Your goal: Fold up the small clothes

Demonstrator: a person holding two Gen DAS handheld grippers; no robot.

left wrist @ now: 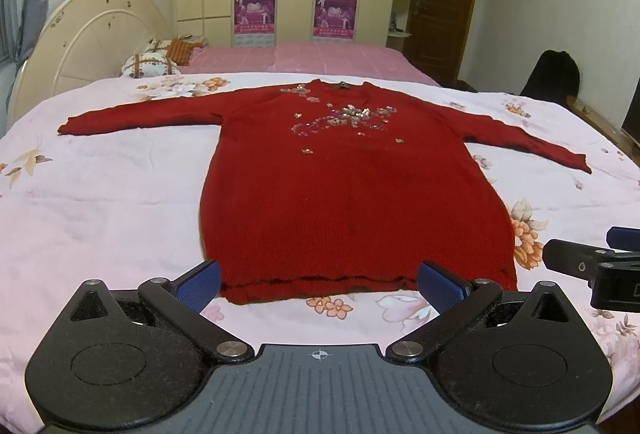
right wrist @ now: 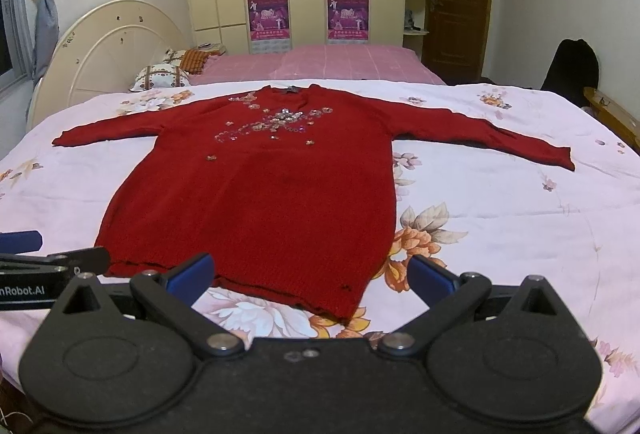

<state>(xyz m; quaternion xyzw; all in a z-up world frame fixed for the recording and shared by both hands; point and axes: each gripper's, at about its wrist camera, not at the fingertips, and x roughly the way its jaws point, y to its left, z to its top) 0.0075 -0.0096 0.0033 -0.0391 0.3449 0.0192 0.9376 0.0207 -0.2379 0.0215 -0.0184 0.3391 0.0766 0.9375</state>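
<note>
Your red sweater (left wrist: pixel 352 194) lies flat, front up, on the flowered bedspread (left wrist: pixel 100 202) with both sleeves spread out and its hem nearest you, while your left gripper (left wrist: pixel 319 284) and right gripper (right wrist: pixel 310 276) hover just short of that hem, both spread wide and holding nothing. If you pinch too deep at the hem you may catch the bedspread along with the knit and drag it up. The sequin decoration (left wrist: pixel 344 118) could also snag when layers slide over it.

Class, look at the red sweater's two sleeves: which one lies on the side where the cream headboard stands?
The left-hand sleeve, whose cuff points toward the cream headboard; the other sleeve reaches toward the dark chair.
</note>
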